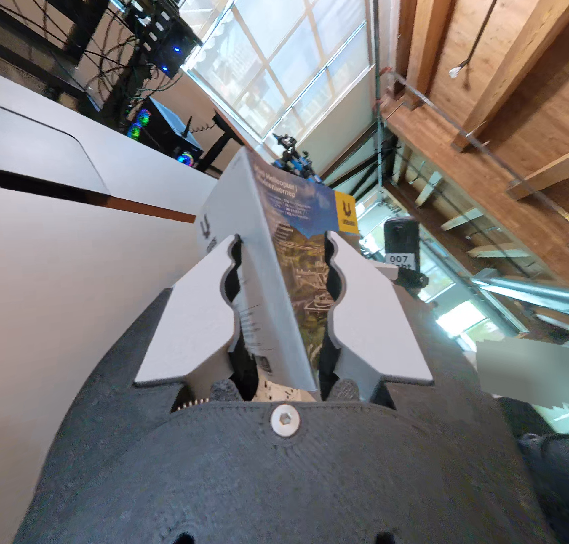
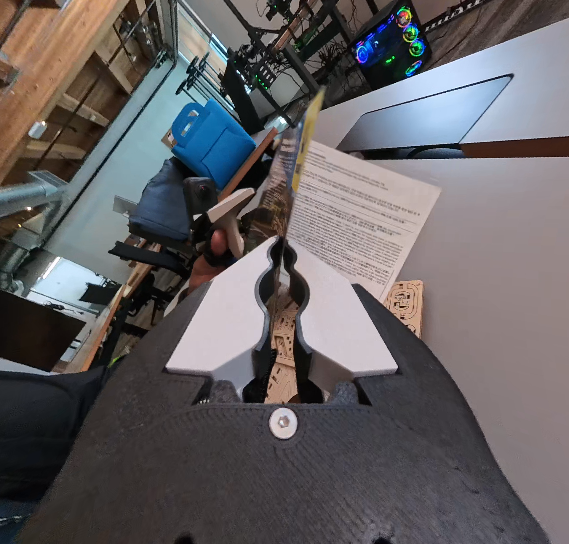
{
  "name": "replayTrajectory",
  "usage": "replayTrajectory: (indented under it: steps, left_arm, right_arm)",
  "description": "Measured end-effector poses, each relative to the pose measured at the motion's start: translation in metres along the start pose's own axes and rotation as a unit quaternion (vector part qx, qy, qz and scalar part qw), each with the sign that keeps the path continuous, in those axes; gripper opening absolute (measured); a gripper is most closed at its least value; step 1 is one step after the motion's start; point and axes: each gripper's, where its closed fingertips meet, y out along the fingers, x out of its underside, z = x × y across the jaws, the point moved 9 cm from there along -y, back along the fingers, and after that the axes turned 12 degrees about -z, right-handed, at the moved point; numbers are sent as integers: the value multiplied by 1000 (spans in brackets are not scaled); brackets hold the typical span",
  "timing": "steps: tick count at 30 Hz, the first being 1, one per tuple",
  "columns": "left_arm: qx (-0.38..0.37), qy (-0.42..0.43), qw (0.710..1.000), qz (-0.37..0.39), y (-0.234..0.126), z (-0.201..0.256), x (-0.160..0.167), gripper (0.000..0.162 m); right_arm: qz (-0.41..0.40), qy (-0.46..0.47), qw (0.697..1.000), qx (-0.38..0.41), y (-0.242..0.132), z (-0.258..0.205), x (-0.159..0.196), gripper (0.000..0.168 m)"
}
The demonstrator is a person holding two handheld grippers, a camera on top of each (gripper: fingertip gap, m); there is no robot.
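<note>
My left gripper (image 1: pixel 281 237) is shut on a grey cardboard box (image 1: pixel 234 197) with a printed picture face and a yellow corner (image 1: pixel 346 212), holding it upright above the white table (image 1: pixel 77 283). My right gripper (image 2: pixel 280 241) is shut on the thin printed edge of the same box (image 2: pixel 283 172), seen edge-on. The right gripper's camera (image 1: pixel 400 240) shows just right of the box in the left wrist view. The left gripper's finger (image 2: pixel 229 209) and a hand show left of the box in the right wrist view. A printed paper sheet (image 2: pixel 363 215) and laser-cut wooden sheets (image 2: pixel 406 304) lie on the table below.
The white table (image 2: pixel 492 283) has a second tabletop with a grey mat (image 2: pixel 431 110) behind it. A blue bag (image 2: pixel 209 141), dark chairs (image 2: pixel 160 203), black desk frames and a computer with coloured fans (image 2: pixel 397 37) stand beyond. A window (image 1: pixel 277 52) and wooden beams (image 1: pixel 492 67) are overhead. There is about 9 cm between the tips of the two grippers.
</note>
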Motion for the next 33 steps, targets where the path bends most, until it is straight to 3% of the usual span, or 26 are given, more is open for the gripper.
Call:
replayTrajectory:
  steps: [7,17,22,25,28,31,33]
  left_arm:
    - [-122,170,977,-34,-13,27,-10,92]
    - [-135,441,872,-163,7,60,28,90]
    - [-171,498,827,-198,23,56,47,81]
    - [-193,506,816,-200,28,54,51,64]
    - [-212,491,825,-183,30,53,50,36]
    - [-222,448,851,-158,29,50,44,9]
    - [-230,402,875,-140,27,46,39,1]
  right_arm:
    - [43,48,998,-20,-1,1,-3,0]
    - [106,113,986,-59,-1,-2,-6,0]
    - [107,123,984,-65,3,-4,-4,0]
    - [110,126,984,-64,4,-4,-4,0]
    - [110,127,984,-66,5,-5,-4,0]
    - [111,127,983,-69,6,-5,-3,1]
    - [109,130,983,-71,7,-4,-4,14]
